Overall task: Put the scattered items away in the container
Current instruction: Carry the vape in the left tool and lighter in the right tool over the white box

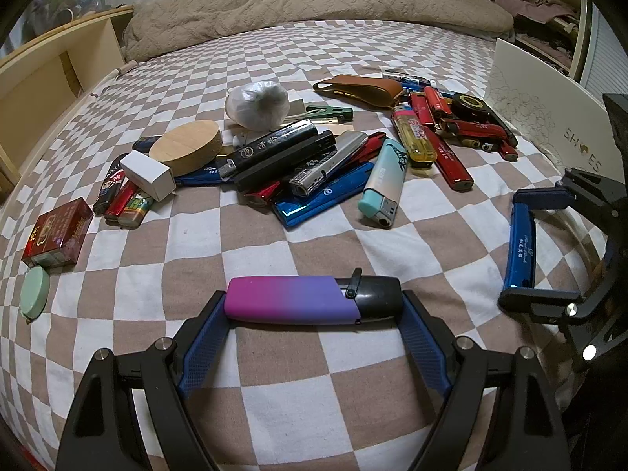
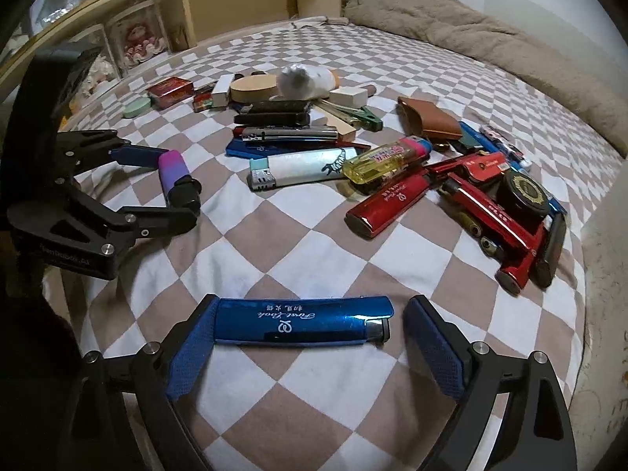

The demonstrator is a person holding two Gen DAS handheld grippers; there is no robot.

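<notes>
Here the left hand-held gripper point(image 1: 314, 306) clamps a purple lighter point(image 1: 292, 304) end to end above the bed point(image 1: 274, 384); the right hand-held gripper point(image 2: 310, 324) stands open round a blue lighter point(image 2: 302, 324), a gap at one pad; both look light, stiff and glossy, likely slippery, so gripping the flat ends suits.

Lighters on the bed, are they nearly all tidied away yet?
Not nearly. Nothing shows as put away, and the inside of the shoe box is hidden. In hand: the left gripper clamps a purple lighter in its fingers, and a blue lighter lies inside the open right gripper, one pad clear of it. Left: the pile of lighters, the wooden disc and the red pack sit on the checked bedsheet.
</notes>
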